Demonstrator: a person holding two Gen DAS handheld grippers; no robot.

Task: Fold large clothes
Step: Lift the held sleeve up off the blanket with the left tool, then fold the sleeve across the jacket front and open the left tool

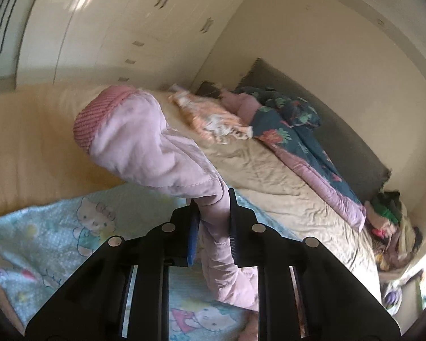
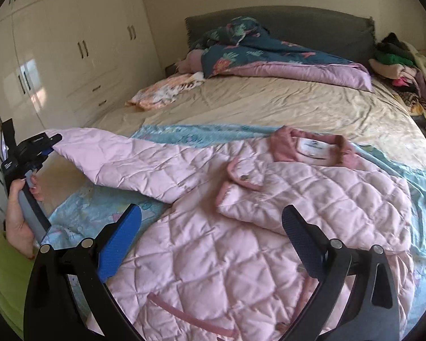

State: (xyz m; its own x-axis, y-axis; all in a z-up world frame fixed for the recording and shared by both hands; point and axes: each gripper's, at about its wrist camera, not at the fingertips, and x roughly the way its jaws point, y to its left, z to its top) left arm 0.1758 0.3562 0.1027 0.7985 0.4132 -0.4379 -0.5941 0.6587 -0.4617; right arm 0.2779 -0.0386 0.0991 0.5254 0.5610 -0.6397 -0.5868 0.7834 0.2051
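Nearest the lens in the right wrist view, the right gripper hangs with its jaws wide apart and nothing between them, poised above the lower front of the pink jacket, probably ready to pin or take the body once the sleeve comes over.

The bed fills the room from near to far, its beige sheet bare in the middle. Against the far headboard lies a dark floral quilt, bunched out of the way, with a heap of other clothes at the far right edge. A pale blue cartoon blanket is spread on the near part of the bed, seemingly as a working surface, and the jacket lies on it front up, collar toward the far side, one flap already turned in over the chest.

The jacket's sleeve stretches out to the left, lifted off the bed, because the left gripper is clamped on it just below the ribbed cuff; in the left wrist view the pads press the quilted fabric tight between them. A hand holds that gripper's handle at the near left. Judging by this, the sleeve is about to be folded across the body.
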